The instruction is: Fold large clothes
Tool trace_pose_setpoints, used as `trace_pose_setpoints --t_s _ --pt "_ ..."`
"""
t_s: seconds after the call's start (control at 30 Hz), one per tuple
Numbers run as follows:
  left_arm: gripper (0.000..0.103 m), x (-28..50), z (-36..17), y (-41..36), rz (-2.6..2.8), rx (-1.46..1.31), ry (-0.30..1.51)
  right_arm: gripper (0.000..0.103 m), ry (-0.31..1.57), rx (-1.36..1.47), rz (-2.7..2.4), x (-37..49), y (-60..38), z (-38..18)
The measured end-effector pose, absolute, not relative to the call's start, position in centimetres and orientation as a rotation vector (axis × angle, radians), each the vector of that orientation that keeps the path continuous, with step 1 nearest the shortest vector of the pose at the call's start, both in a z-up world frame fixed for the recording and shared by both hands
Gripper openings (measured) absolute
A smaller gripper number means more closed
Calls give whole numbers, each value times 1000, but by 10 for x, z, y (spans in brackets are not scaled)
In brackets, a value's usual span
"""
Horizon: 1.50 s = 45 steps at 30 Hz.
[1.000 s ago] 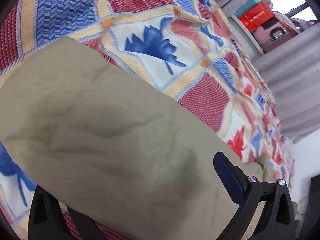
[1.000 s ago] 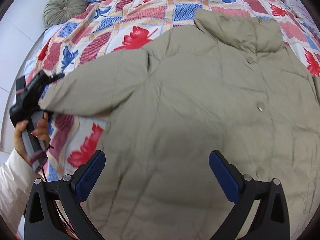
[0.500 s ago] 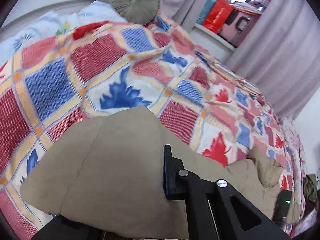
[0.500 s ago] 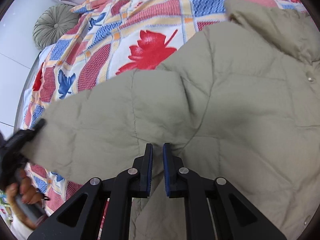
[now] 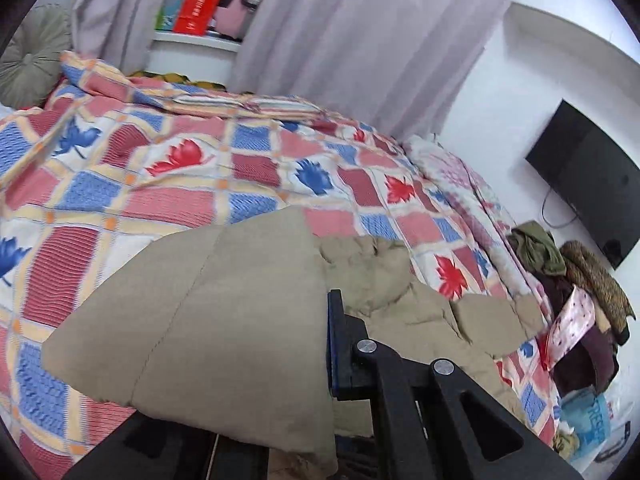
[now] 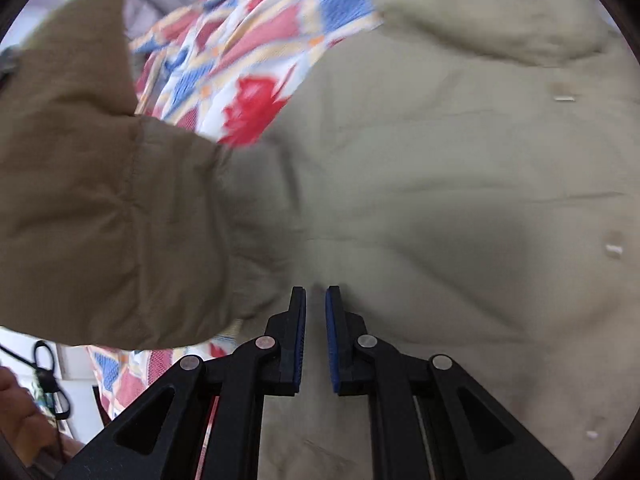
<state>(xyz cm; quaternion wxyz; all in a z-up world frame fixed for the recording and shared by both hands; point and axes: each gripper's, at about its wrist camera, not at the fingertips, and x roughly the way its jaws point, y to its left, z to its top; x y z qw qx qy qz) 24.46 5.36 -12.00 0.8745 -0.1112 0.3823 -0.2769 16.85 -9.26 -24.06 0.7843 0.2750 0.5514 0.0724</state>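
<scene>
A large khaki padded jacket [image 6: 440,208] lies spread on the patchwork quilt [image 5: 168,184]. My left gripper [image 5: 326,344] is shut on the jacket's sleeve [image 5: 216,320] and holds it lifted off the bed; the sleeve drapes over and hides the left finger. In the right wrist view the raised sleeve [image 6: 92,184] hangs at the left. My right gripper [image 6: 316,312] is shut, its pads nearly touching, resting against the jacket's body; whether it pinches fabric I cannot tell. The collar [image 5: 364,268] lies crumpled beyond the sleeve.
A pile of dark clothes [image 5: 572,300] sits at the bed's right edge under a wall TV [image 5: 588,176]. A round grey cushion [image 5: 28,60] and curtains [image 5: 340,40] stand at the far side. A hand [image 6: 16,412] shows at lower left.
My left gripper has shut on the sleeve and lifted it up and across toward the jacket's body. My right gripper has shut and moved down onto the jacket near the armpit.
</scene>
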Motion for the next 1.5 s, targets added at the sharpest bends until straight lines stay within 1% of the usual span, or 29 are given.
trace_pose_setpoints --t_s 0.13,0.3,0.4,0.5,0.53,0.57,0.6,0.63,0.67,0.77,0.83,0.87,0.9,0.93,0.97,1.0,1.07,1.17,1.23,1.3,1.4,1.5 --pt "7 242 -172 -23 -587 -105 925 11 1155 589 23 133 -165 -221" --pt "7 231 -239 -69 -538 58 1045 11 1174 589 -72 101 -226 -216" --pt "8 219 -260 -77 -502 138 1078 11 1189 604 -102 89 -244 -224" --pt "9 207 -256 -76 -503 210 1075 11 1201 632 -106 77 -256 -233" --pt "21 203 -252 -74 -502 225 1068 11 1204 638 -99 74 -261 -235" --pt "61 199 -245 -71 -497 239 1056 11 1206 639 -91 74 -261 -235" --pt "84 197 -237 -66 -486 242 1038 11 1207 635 -85 77 -262 -237" --pt "100 194 -228 -60 -472 238 1006 11 1207 623 -80 76 -261 -235" --pt "100 189 -219 -55 -466 240 968 11 1205 612 -76 75 -261 -233" --pt "100 182 -203 -41 -440 272 951 12 1199 581 -61 79 -257 -225" --pt "100 182 -192 -18 -424 229 942 12 1192 544 -48 83 -250 -218" --pt "100 183 -187 -3 -405 194 945 15 1185 515 -39 86 -246 -213" --pt "100 187 -183 14 -381 152 950 32 1174 476 -31 89 -239 -207" --pt "100 192 -181 32 -361 105 960 46 1156 425 -21 93 -231 -200" --pt "100 200 -180 53 -348 45 979 74 1130 380 -9 94 -224 -192" --pt "100 208 -181 75 -337 -21 1005 79 1093 327 20 96 -213 -184" --pt "100 226 -190 117 -278 -137 1052 79 1052 214 81 104 -186 -172" --pt "100 248 -212 165 -225 -292 1110 79 996 -32 110 120 -133 -164" --pt "100 261 -228 184 -231 -400 1147 79 954 -212 102 131 -97 -168" --pt "100 270 -241 192 -236 -473 1162 79 937 -333 108 140 -71 -178" --pt "100 280 -252 185 -268 -504 1175 78 927 -414 90 158 -51 -189" --pt "100 289 -262 174 -320 -526 1199 78 885 -355 -14 170 -69 -184"
